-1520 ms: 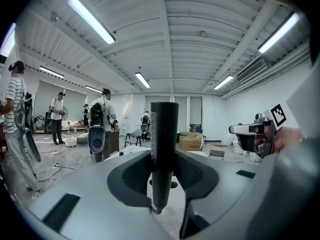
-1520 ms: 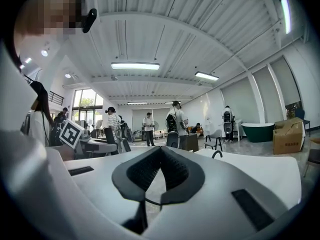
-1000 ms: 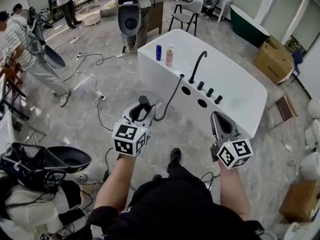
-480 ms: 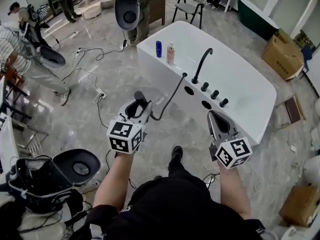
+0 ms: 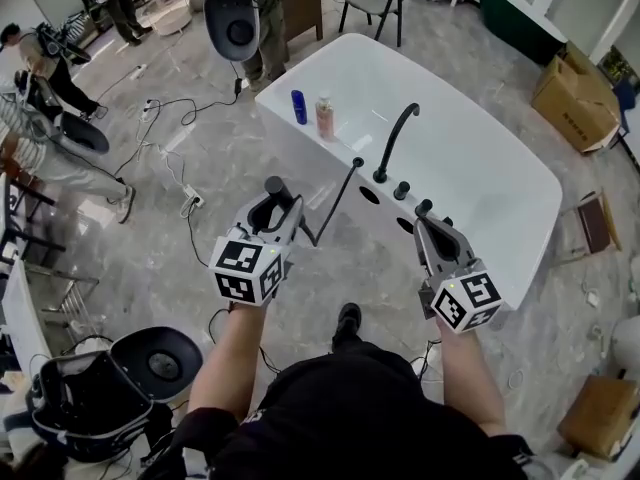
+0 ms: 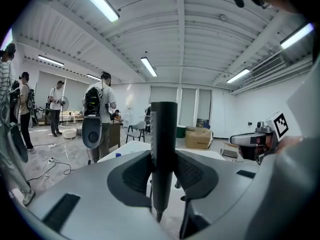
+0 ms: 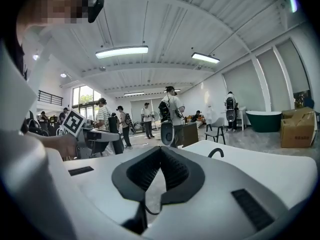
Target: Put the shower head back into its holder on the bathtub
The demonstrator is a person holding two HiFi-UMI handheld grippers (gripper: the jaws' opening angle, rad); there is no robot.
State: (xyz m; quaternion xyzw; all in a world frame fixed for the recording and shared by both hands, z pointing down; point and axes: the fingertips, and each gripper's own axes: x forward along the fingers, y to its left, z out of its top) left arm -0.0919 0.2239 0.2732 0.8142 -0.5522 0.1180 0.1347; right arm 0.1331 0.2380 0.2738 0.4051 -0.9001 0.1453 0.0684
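Hose (image 5: 340,196) end seemingly behind left tool (image 5: 283,211)

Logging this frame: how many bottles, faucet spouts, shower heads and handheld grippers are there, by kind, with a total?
Bottles: 2, the blue bottle and the pink bottle
Spouts: 1, the faucet spout
Shower heads: 1, the shower head clamped in the left gripper
Grippers: 2, with the right gripper shut and empty
Total: 6

A black curved faucet (image 5: 388,150) stands on the white oval bathtub's (image 5: 480,168) near rim. A blue plastic bottle (image 5: 298,106) and a pink pump bottle (image 5: 324,116) stand at its left end. The black rod-shaped shower head (image 5: 277,187) is just short of that rim.
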